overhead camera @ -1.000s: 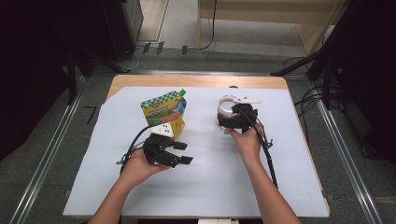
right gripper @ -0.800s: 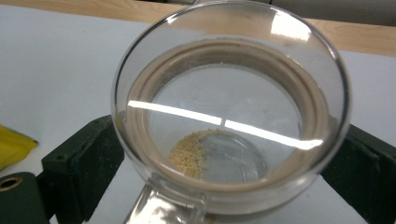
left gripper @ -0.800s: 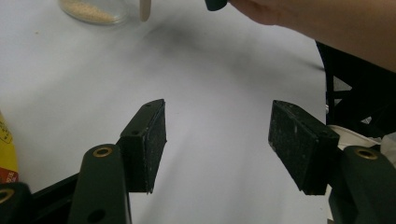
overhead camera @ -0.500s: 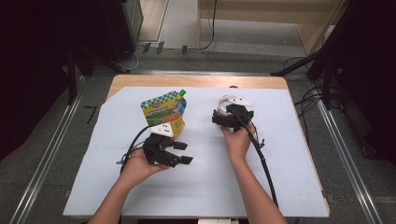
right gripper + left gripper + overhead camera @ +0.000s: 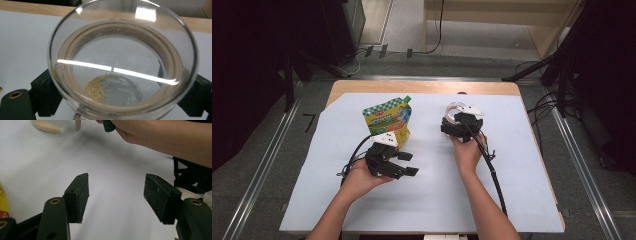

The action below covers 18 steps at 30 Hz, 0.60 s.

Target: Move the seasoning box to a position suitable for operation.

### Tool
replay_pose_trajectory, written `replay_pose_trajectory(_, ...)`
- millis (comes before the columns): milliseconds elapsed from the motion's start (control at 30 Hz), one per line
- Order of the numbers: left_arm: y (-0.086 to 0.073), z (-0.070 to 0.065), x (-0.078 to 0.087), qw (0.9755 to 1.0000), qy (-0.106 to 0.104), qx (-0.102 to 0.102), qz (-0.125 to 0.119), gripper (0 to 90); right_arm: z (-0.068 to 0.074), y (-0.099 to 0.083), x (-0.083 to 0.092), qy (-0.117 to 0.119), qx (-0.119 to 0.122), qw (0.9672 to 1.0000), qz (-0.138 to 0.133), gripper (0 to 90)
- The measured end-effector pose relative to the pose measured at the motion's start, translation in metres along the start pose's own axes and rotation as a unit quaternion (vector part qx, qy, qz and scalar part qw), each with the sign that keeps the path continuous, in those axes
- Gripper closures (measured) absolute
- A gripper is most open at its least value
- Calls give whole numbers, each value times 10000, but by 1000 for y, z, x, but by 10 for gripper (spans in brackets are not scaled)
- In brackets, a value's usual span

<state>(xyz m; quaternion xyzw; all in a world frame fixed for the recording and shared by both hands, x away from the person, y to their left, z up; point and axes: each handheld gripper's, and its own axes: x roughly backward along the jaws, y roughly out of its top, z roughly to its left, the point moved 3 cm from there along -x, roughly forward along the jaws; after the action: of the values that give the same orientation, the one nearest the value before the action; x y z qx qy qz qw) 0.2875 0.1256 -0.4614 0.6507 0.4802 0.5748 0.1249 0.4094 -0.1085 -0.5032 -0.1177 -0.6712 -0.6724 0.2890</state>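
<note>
A clear glass jar (image 5: pixel 453 110) with a beige seal ring stands at the back middle of the white mat. My right gripper (image 5: pixel 457 120) is shut on it, one black jaw on each side. In the right gripper view I look into the jar's mouth (image 5: pixel 120 60), and a small heap of yellow grains (image 5: pixel 97 88) lies at its bottom. A green and yellow snack pouch (image 5: pixel 388 120) stands to the left. Just in front of the pouch my left gripper (image 5: pixel 408 164) rests open, and its pads (image 5: pixel 80 195) have only bare mat between them. The jar's base (image 5: pixel 48 125) appears far off.
The white mat (image 5: pixel 427 200) covers most of a wooden table (image 5: pixel 422 88). Cables trail from both grippers toward the near edge. The person's right hand and forearm (image 5: pixel 160 137) cross the top of the left gripper view. Dark stands and floor cables surround the table.
The right hand has shifted a little to the left and closer around the jar. The left hand, its open gripper and the pouch have stayed put.
</note>
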Motion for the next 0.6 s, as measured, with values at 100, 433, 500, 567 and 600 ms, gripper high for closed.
replay_pose_trajectory(100, 0, 0, -1, 10000, 25, -12, 15, 383, 0, -1, 1, 37, 29, 10000, -30, 114)
replay_pose_trajectory(433, -1, 2, 0, 10000, 49, 12, 6, 379, 2, 1, 12, 261, 152, 9995, -102, 115)
replay_pose_trajectory(500, -1, 3, 1, 10000, 63, 45, -9, 379, 1, 3, 18, 381, 155, 9991, -122, 115)
replay_pose_trajectory(567, -1, 4, 2, 10000, 76, 53, -25, 379, 1, 4, 24, 487, 199, 9985, -129, 115)
replay_pose_trajectory(600, -1, 5, 2, 9999, 72, 89, -36, 379, 2, 4, 28, 534, 210, 9983, -124, 115)
